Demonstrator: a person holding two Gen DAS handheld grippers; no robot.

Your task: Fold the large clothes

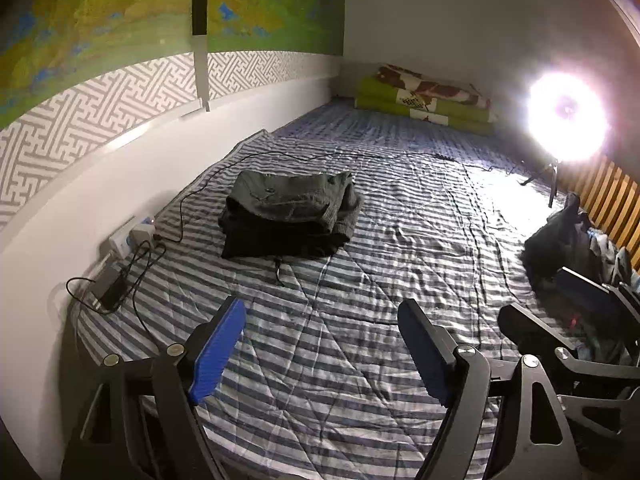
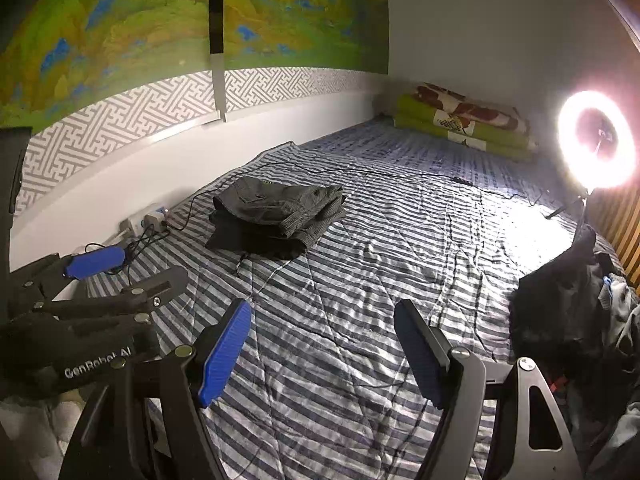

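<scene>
Folded clothes (image 1: 290, 216), dark grey stack, resting on striped bedspread (image 1: 360, 360), toward wall side, near power strip (image 1: 132, 234) and cables. Neatly squared, lighter grey ribbed piece on top, black layer underneath. Nothing touching stack.

Left claw (image 1: 322, 354) hovering over bare bedspread, well short of stack, jaws wide apart, nothing between blue pads (image 1: 218, 352). Right claw (image 2: 322, 354) same: wide, empty, above bedspread. Both side by side, angled down toward bed; each visible at edge of other's view.

Unfolded pile of dark clothes (image 2: 576, 300) heaped at right edge of bed, beside wooden slats; some blue-grey fabric mixed in. Well apart from folded stack.

Ring light (image 2: 596, 144) on stand at far right, lit, strong glare on bedspread. Rolled green bedding (image 2: 460, 128) at far end against wall. Black cable running across bed from power strip toward light.
</scene>
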